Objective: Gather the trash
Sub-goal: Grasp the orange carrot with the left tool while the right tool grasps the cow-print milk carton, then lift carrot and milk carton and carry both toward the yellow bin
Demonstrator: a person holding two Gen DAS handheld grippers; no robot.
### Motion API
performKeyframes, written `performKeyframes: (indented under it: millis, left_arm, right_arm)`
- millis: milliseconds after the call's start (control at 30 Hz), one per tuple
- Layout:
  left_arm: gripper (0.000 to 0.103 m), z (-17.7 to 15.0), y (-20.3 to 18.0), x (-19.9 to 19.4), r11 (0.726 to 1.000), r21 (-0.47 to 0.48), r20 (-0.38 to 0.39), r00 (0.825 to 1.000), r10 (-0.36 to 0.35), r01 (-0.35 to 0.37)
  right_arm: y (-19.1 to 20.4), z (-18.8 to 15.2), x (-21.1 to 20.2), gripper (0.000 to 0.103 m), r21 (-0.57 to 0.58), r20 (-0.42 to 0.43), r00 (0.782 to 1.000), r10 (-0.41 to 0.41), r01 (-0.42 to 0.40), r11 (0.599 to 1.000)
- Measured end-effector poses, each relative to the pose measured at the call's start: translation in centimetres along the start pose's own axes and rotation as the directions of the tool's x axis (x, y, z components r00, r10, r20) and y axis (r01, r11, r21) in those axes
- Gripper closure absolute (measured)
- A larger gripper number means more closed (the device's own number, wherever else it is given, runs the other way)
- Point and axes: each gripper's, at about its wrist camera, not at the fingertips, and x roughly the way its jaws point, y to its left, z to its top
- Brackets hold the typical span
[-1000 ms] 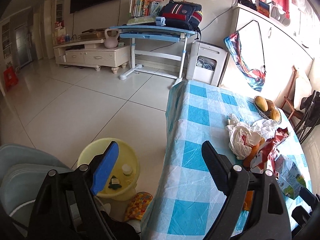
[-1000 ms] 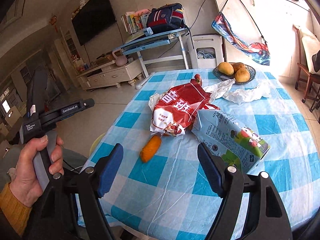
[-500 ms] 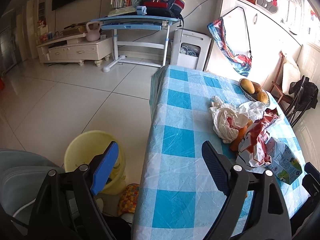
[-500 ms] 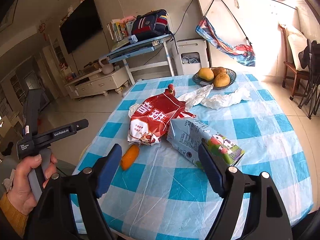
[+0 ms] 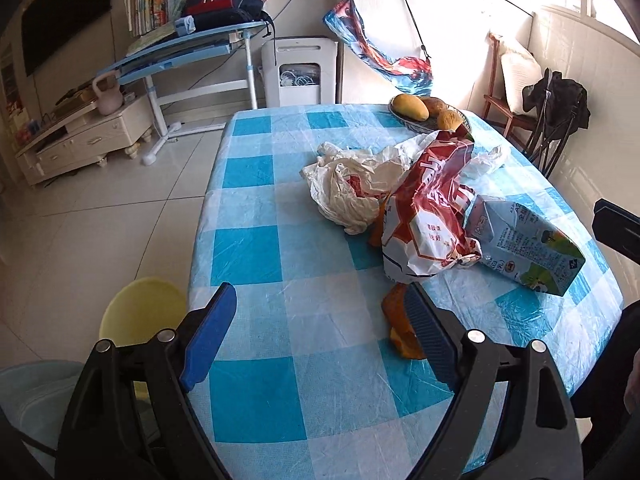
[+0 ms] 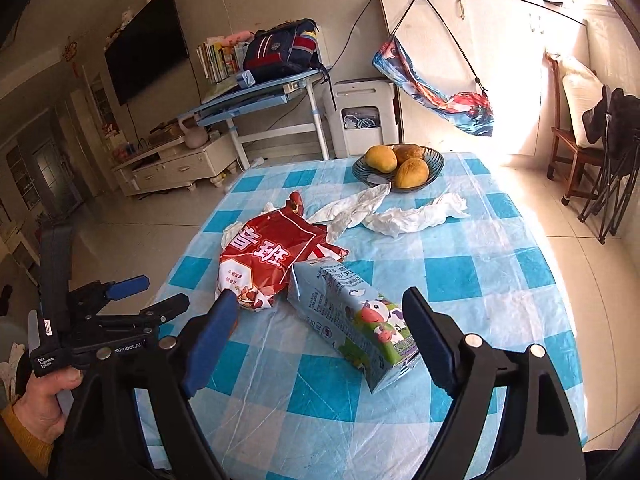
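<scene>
The right claw [image 6: 316, 340] is opening wide and grips nothing; the milk carton [image 6: 352, 316] lies on the desk [image 6: 500, 264] between its fingers, not touched. Just past the carton sits the red snack bag [image 6: 272, 256]. The left claw [image 5: 320, 340] is wide open and empty, with an orange peel [image 5: 398, 322] by its right finger.

Both wrist cameras look steeply down from near the checked table [image 5: 256, 240], the left facing its 1 o'clock corner, the right 12 o'clock, sharing the milk carton [image 6: 352, 316] and red bag [image 5: 428, 216].
</scene>
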Motion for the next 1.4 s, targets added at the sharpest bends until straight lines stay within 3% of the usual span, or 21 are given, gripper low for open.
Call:
performKeyframes:
  millis: [100,167,400,500,567,633,667,733,800,1100,1400]
  left_arm:
    - [0.020,-0.1,-1.5,0.5,0.999,0.026,-0.020,0.999,-0.027,0.027]
    - [0.020,-0.2,-2.3,0.9,0.999,0.040,-0.031,0.999,-0.029,0.030]
    - [0.022,-0.4,-4.0,2.2,0.997,0.066,-0.076,0.997,-0.021,0.026]
    - [0.042,-0.5,-4.2,2.9,0.997,0.064,-0.105,0.994,-0.040,0.047]
    - [0.075,-0.8,-4.1,3.4,0.995,0.061,-0.131,0.989,-0.066,0.075]
    - [0.081,-0.9,-3.8,3.2,0.995,0.065,-0.120,0.990,-0.069,0.077]
    - [0.084,-0.9,-3.6,3.1,0.995,0.058,-0.116,0.990,-0.079,0.086]
    - [0.086,-1.0,-3.0,2.7,0.995,0.042,-0.109,0.990,-0.084,0.089]
    - [0.087,-1.0,-2.2,2.4,0.995,0.023,-0.102,0.991,-0.090,0.092]
    - [0.087,-0.6,1.8,0.2,0.987,-0.118,-0.028,0.993,-0.116,0.112]
    - [0.087,-0.2,3.1,-1.5,0.986,-0.148,0.040,0.996,-0.076,0.081]
  right_arm:
    - [0.7,1.1,0.9,0.022,0.006,-0.023,0.998,0.067,-0.067,0.998]
    - [1.4,2.0,1.5,0.022,-0.031,-0.039,0.997,0.069,-0.070,0.997]
    - [1.0,2.1,4.9,0.022,-0.208,-0.180,0.982,-0.058,0.019,0.978]
    - [-0.8,1.1,6.3,0.022,-0.199,-0.234,0.969,-0.080,0.033,0.979]
    - [-2.2,0.4,7.4,0.022,-0.148,-0.274,0.959,-0.066,0.025,0.989]
    - [-3.4,-0.1,8.1,0.023,-0.076,-0.308,0.951,-0.019,-0.004,0.997]
    - [-3.6,-0.2,8.3,0.029,-0.044,-0.316,0.949,0.009,-0.025,0.999]
    - [-3.5,-0.3,8.2,0.057,-0.019,-0.324,0.945,0.049,-0.058,0.998]
    - [-2.9,-0.5,7.6,0.068,-0.039,-0.316,0.948,0.047,-0.062,0.997]
    - [-0.6,-1.2,4.8,0.068,-0.027,-0.245,0.965,0.095,-0.105,0.994]
    - [0.4,-2.4,3.4,0.068,0.008,-0.212,0.969,0.124,-0.125,0.992]
